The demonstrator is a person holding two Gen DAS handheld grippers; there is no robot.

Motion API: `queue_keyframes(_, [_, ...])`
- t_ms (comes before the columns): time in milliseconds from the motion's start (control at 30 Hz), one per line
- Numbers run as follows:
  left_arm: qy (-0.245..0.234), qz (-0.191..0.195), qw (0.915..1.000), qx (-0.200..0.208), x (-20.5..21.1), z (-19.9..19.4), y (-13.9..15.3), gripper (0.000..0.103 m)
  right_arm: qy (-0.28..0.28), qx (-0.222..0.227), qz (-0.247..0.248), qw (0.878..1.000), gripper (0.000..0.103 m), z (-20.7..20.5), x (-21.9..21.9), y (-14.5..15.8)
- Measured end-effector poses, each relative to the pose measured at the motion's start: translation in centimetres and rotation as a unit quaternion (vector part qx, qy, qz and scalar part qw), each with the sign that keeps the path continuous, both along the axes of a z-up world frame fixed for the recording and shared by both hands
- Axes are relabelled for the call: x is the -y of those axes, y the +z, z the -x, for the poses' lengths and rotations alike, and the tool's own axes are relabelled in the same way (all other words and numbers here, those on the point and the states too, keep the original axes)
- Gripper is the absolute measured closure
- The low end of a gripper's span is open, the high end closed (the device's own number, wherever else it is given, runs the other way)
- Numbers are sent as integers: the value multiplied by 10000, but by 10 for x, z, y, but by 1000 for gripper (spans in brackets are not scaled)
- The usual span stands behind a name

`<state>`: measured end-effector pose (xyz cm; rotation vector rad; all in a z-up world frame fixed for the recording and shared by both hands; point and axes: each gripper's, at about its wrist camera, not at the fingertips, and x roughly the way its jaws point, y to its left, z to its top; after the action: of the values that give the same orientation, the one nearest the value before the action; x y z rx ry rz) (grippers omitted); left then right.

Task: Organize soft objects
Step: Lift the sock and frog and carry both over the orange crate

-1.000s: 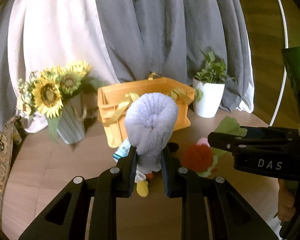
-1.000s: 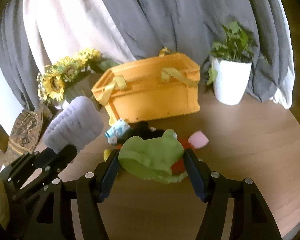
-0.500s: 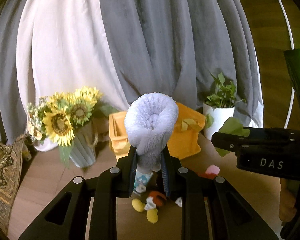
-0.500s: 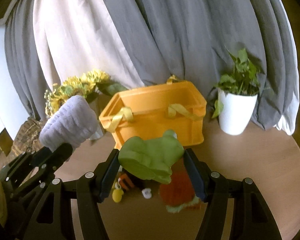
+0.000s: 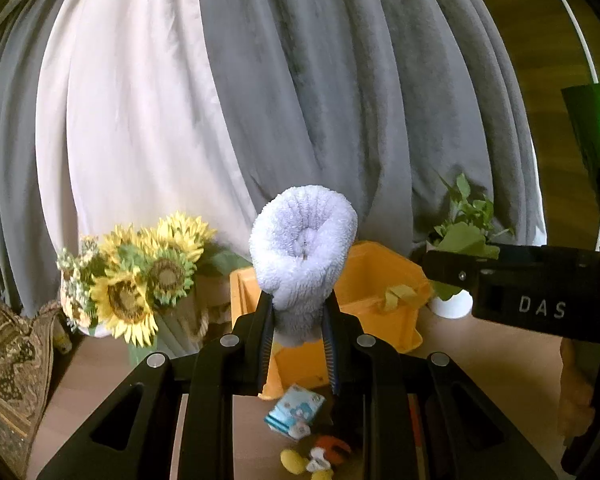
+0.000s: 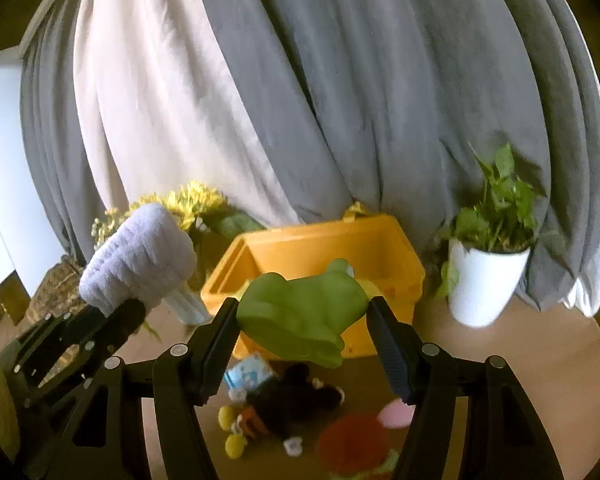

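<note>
Orange bin (image 6: pixel 364 248) on counter (image 6: pixel 520 356), right claw (image 6: pixel 302 322) clamped on green plush (image 6: pixel 304 312) held before bin, left claw (image 5: pixel 298 344) pinching lilac plush (image 5: pixel 304 256) aloft, mouse toy (image 6: pixel 288 404) lying below.

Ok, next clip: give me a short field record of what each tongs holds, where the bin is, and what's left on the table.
left tongs: shut on fluffy lavender plush roll, held above the table
right tongs: shut on soft green frog-like toy, also lifted
bin: open orange plastic crate with yellow handles, behind both toys
left on wooden table: black mouse plush, small blue-and-white packet, red-orange fuzzy toy
background: sunflower bouquet, white potted plant
</note>
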<state>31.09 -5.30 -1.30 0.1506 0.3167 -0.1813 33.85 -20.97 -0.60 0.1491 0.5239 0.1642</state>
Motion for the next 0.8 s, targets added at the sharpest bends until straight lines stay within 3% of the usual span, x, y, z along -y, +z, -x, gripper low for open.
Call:
queue_keyframes(300, [36,-54,9999,122,7,-33,5,80,-5,211,-10,9998,37,-34,6,9])
queue_keyframes(800, [77,-116,9999,-13,10,-100,-9,80,-136,107,-6,9999,37,-98,10,-7])
